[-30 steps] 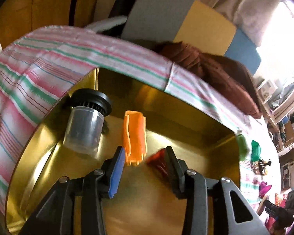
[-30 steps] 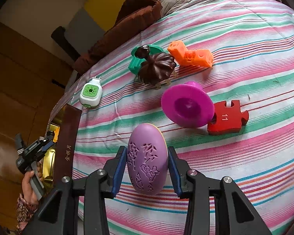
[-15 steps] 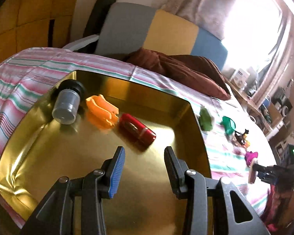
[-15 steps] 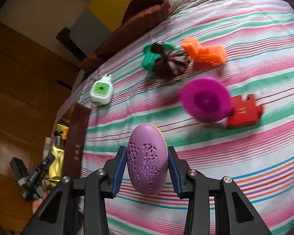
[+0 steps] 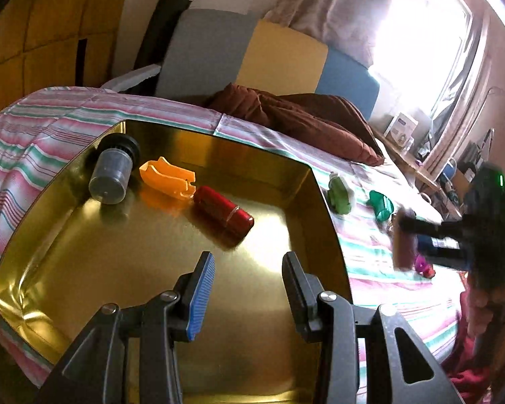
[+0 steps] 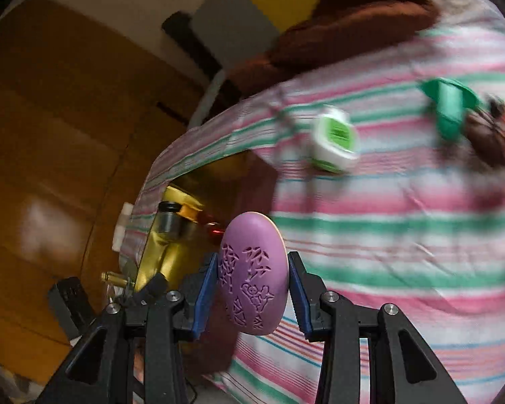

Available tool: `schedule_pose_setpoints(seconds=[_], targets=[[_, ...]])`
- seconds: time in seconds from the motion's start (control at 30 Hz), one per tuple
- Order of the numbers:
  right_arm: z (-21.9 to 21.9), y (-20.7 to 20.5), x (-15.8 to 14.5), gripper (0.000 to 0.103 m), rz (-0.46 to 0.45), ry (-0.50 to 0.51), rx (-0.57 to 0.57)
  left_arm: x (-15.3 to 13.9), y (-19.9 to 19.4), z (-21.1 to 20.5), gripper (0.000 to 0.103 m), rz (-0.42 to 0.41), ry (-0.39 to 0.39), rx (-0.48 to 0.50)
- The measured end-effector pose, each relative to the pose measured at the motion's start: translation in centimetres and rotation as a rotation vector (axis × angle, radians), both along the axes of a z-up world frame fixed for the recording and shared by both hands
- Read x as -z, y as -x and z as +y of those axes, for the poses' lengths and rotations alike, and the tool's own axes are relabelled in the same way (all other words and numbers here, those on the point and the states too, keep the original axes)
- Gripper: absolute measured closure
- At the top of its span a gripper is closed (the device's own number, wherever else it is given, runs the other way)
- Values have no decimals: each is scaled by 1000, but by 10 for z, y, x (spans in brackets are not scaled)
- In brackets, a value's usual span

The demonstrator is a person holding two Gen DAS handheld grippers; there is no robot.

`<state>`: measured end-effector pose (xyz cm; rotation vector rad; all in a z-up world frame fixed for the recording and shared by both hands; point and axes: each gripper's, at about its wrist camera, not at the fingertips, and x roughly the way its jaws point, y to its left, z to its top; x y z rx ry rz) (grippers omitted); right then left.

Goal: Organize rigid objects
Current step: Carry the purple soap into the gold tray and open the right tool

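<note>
Left tool (image 5: 245, 289): spread, empty, above shiny gold metal tray (image 5: 320, 181). Right tool (image 6: 252, 298): pinching purple patterned plastic egg (image 6: 254, 272). In tray: red cylinder (image 5: 224, 210), orange clip (image 5: 166, 178), grey jar (image 5: 112, 171).

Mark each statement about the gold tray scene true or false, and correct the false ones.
1. The right gripper holds a purple egg. True.
2. The left gripper grips the red cylinder. False: its jaws are open and empty, and the cylinder lies in the gold tray.
3. An orange piece lies between the capped jar and the red cylinder. True.
4. The green-and-white plug-in sits inside the tray. False: it lies on the striped cloth.
</note>
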<state>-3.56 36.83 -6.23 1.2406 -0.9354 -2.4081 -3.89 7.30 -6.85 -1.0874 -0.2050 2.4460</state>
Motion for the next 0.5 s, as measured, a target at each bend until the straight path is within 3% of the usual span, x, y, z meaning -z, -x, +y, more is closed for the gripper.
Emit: schedule_pose_setpoints(seconds=[0.27,0.5], targets=[[-70,57,-12,61,-6,-86,-98,3,2,-11,61,-29,-11,-19],[-117,104,0,61,-42,-319,-152,2,0,-18,61,-32,-17,-16]])
